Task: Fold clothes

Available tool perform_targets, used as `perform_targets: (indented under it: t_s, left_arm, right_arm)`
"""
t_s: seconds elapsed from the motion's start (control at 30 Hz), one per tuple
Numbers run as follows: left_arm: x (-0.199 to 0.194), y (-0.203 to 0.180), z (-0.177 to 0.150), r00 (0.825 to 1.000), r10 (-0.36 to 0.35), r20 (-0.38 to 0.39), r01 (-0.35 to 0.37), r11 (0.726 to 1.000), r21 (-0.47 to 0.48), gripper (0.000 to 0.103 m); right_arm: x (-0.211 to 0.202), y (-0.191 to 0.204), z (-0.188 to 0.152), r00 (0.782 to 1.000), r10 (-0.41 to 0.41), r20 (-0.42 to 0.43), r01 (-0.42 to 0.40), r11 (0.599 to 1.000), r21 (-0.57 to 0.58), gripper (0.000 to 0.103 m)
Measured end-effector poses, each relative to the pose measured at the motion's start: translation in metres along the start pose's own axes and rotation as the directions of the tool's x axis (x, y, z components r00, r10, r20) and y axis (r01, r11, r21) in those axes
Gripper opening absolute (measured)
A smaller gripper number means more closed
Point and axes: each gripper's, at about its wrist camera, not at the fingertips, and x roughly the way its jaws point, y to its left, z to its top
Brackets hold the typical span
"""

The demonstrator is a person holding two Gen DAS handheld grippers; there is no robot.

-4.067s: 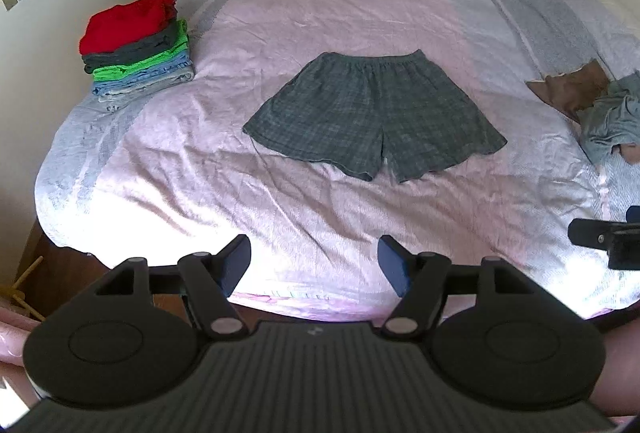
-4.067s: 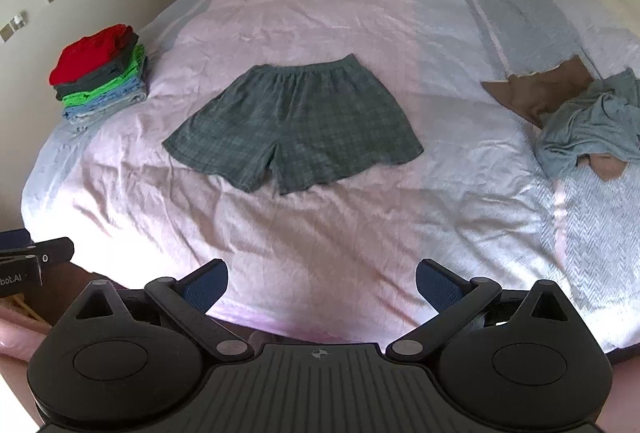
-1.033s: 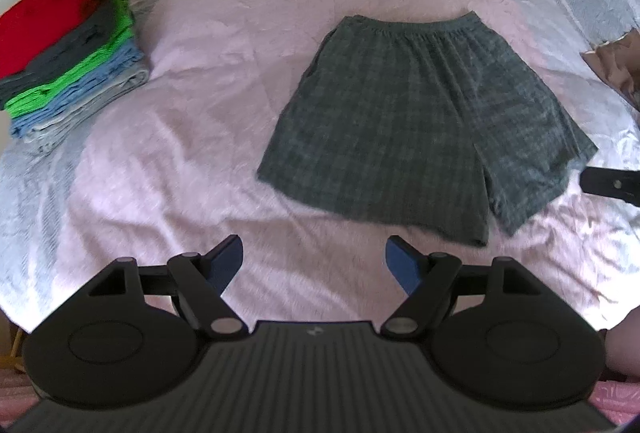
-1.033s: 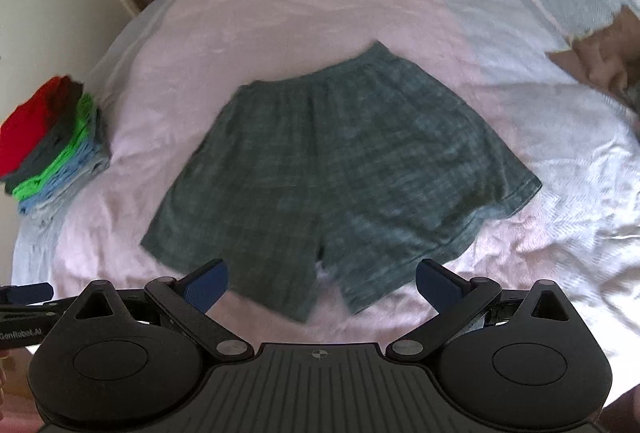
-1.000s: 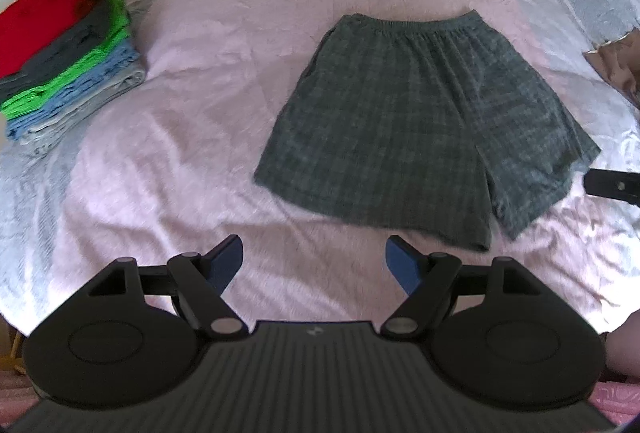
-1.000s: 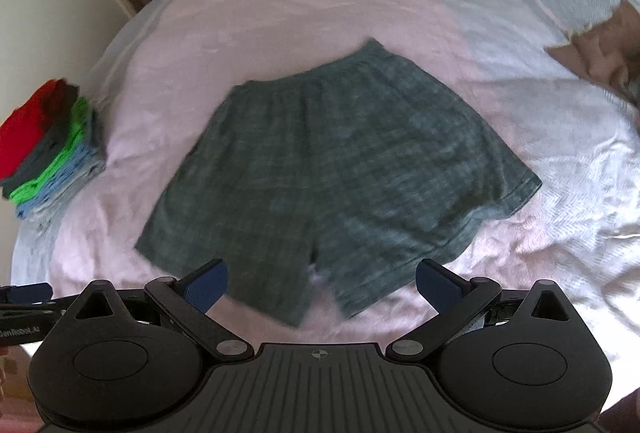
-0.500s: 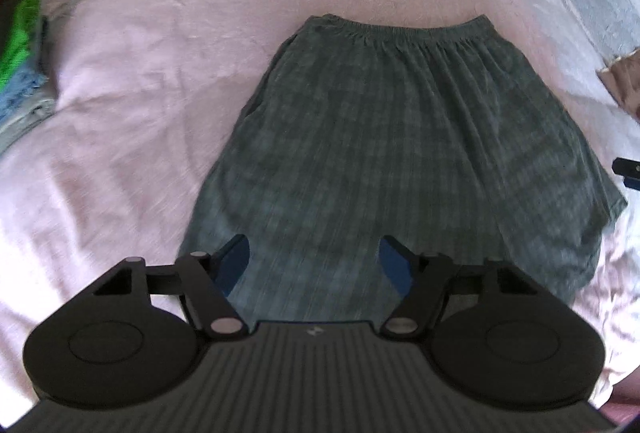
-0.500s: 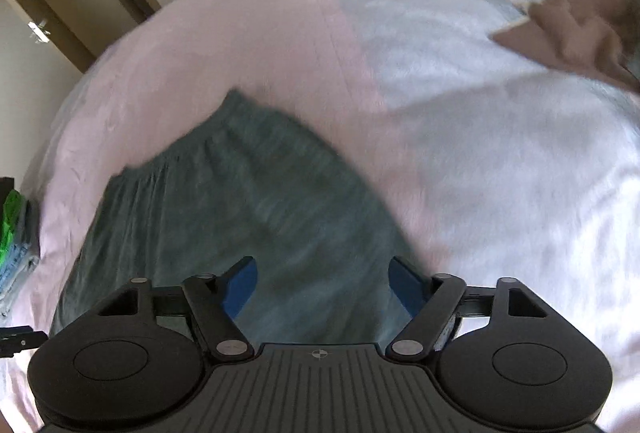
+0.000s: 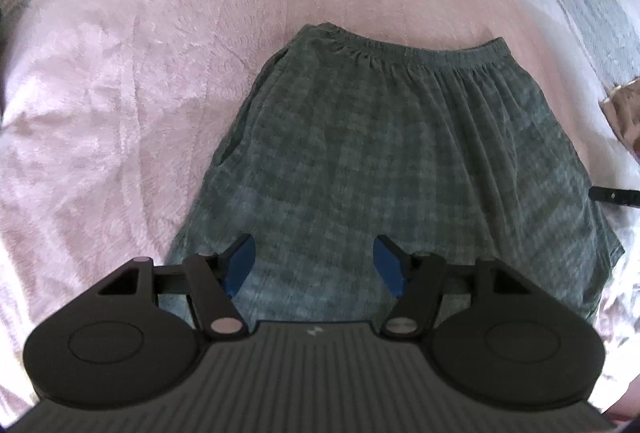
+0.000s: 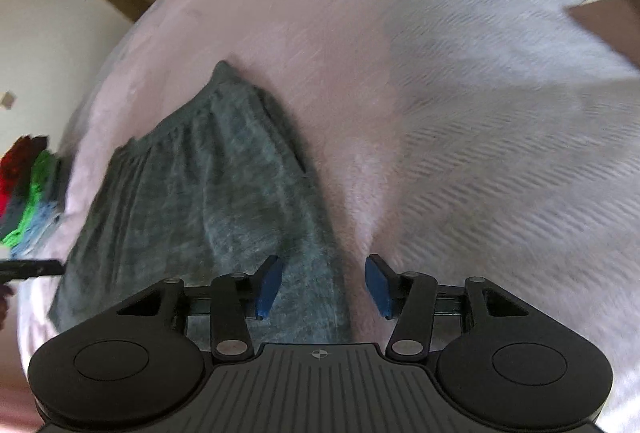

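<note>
Grey-green plaid shorts (image 9: 400,153) lie flat on the pink bedspread (image 9: 120,73), waistband away from me. My left gripper (image 9: 314,269) is open and empty, low over the left leg near its hem. My right gripper (image 10: 322,287) is open and empty, straddling the right side edge of the shorts (image 10: 224,193) near the hem. The jaws of both stand apart with cloth showing between them. One finger of the right gripper shows at the right edge of the left wrist view (image 9: 614,195).
A stack of folded clothes (image 10: 24,189), red on top, sits at the bed's left edge. A brown garment (image 10: 608,13) lies on the bed to the right. A wall and door frame stand beyond the bed's far left.
Both grippers have dropped and moved forward onto the shorts. The right gripper has swung to the shorts' right edge and its jaws have narrowed a little. The shorts have not moved.
</note>
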Motion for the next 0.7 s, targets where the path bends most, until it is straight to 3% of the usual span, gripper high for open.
perform_targets:
  t_s: [0.03, 0.1, 0.17, 0.23, 0.33, 0.43, 0.5, 0.63, 0.7]
  left_arm:
    - [0.002, 0.002, 0.001, 1.0, -0.007, -0.003, 0.007, 1.0, -0.001, 0.062]
    - [0.007, 0.005, 0.002, 1.0, -0.019, -0.01, 0.019, 1.0, -0.004, 0.062]
    - [0.012, 0.008, 0.003, 0.999, -0.032, -0.017, 0.032, 0.999, -0.006, 0.062]
    - [0.016, 0.013, 0.002, 0.999, -0.046, -0.023, 0.046, 0.999, 0.0, 0.062]
    - [0.02, 0.022, 0.0, 0.998, -0.063, -0.027, 0.064, 0.998, 0.009, 0.062]
    - [0.019, 0.035, 0.004, 0.996, -0.088, -0.027, 0.089, 0.996, 0.008, 0.062]
    - [0.018, 0.045, 0.007, 0.994, -0.105, -0.028, 0.105, 0.994, 0.006, 0.062]
    - [0.009, 0.068, 0.014, 0.989, -0.145, -0.037, 0.145, 0.989, -0.002, 0.061]
    - [0.003, 0.082, 0.018, 0.986, -0.16, -0.041, 0.16, 0.987, -0.006, 0.061]
  right_arm:
    - [0.003, -0.002, 0.002, 1.0, 0.016, -0.012, -0.016, 1.0, 0.002, 0.05]
    - [0.006, -0.004, 0.004, 0.999, 0.041, -0.031, -0.041, 0.999, 0.016, 0.037]
    - [0.008, -0.005, 0.005, 0.998, 0.048, -0.047, -0.047, 0.998, 0.04, 0.018]
    - [0.008, -0.003, 0.006, 0.998, 0.042, -0.054, -0.038, 0.997, 0.07, 0.005]
    - [0.003, 0.024, 0.009, 0.997, -0.071, -0.038, 0.074, 0.995, 0.071, 0.004]
    - [-0.006, 0.075, 0.012, 0.978, -0.208, 0.003, 0.207, 0.975, 0.082, 0.003]
    - [-0.009, 0.12, 0.012, 0.949, -0.313, 0.038, 0.309, 0.948, 0.081, 0.003]
    - [0.006, 0.253, -0.001, 0.879, -0.448, 0.162, 0.464, 0.882, -0.085, 0.002]
    - [0.027, 0.315, -0.013, 0.864, -0.456, 0.213, 0.493, 0.852, -0.177, 0.002]
